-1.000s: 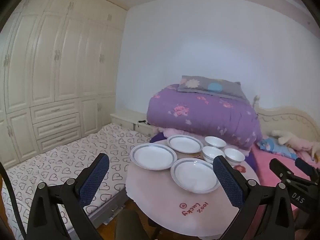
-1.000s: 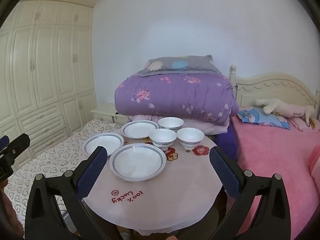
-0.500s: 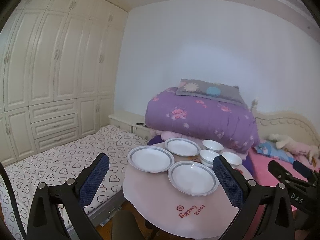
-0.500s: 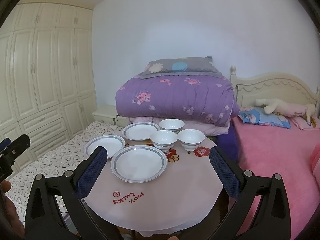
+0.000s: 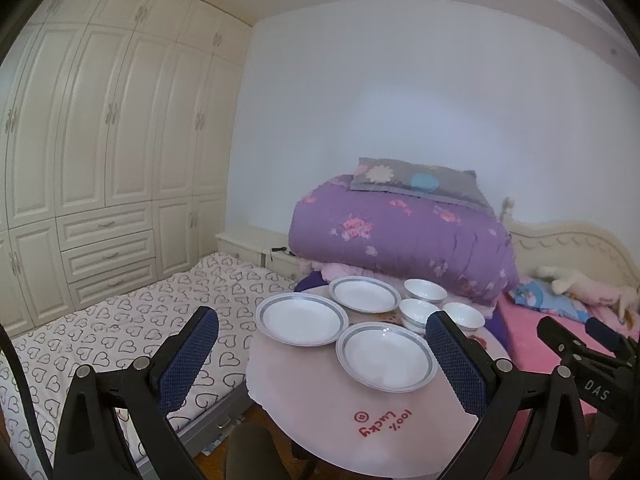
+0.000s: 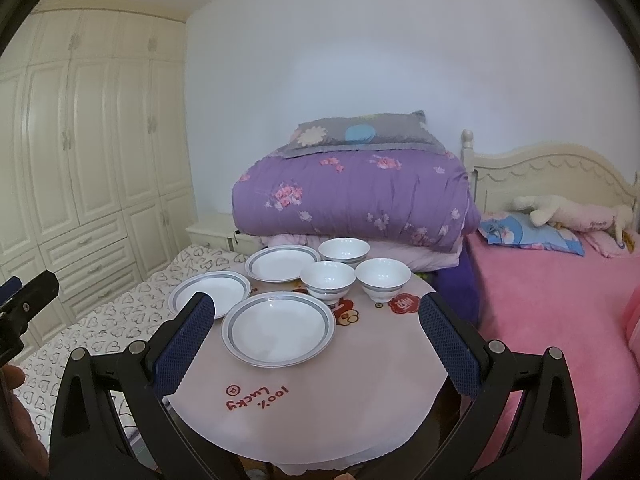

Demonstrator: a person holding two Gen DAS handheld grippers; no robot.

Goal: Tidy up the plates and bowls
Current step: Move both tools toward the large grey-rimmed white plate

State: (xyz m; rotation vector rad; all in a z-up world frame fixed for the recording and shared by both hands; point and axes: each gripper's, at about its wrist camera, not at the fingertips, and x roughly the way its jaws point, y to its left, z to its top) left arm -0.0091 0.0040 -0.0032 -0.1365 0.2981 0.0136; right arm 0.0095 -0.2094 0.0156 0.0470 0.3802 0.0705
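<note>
Both hand-held grippers, left (image 5: 320,354) and right (image 6: 314,334), are wide open, holding nothing, well short of the bench (image 6: 360,392). On it: three plates, three bowls, unstacked. Plan: right takes the nearest plate (image 6: 278,326) by its rim, shallow angle, firm pinch since glazed rims probably slip; avoid clipping the bowl (image 6: 328,280) behind.

The round table (image 6: 320,412) with its pale pink cloth carries everything: the nearest plate (image 6: 278,326) sits at the table's middle, a second plate (image 6: 210,294) at its left edge, a third plate (image 6: 282,263) at the far side. Three bowls (white, grey-banded) cluster on the table's far right: front bowl (image 6: 328,281), right bowl (image 6: 383,279), back bowl (image 6: 344,251). The right gripper (image 6: 314,342) hangs spread wide above the table's near edge, holding nothing.
</note>
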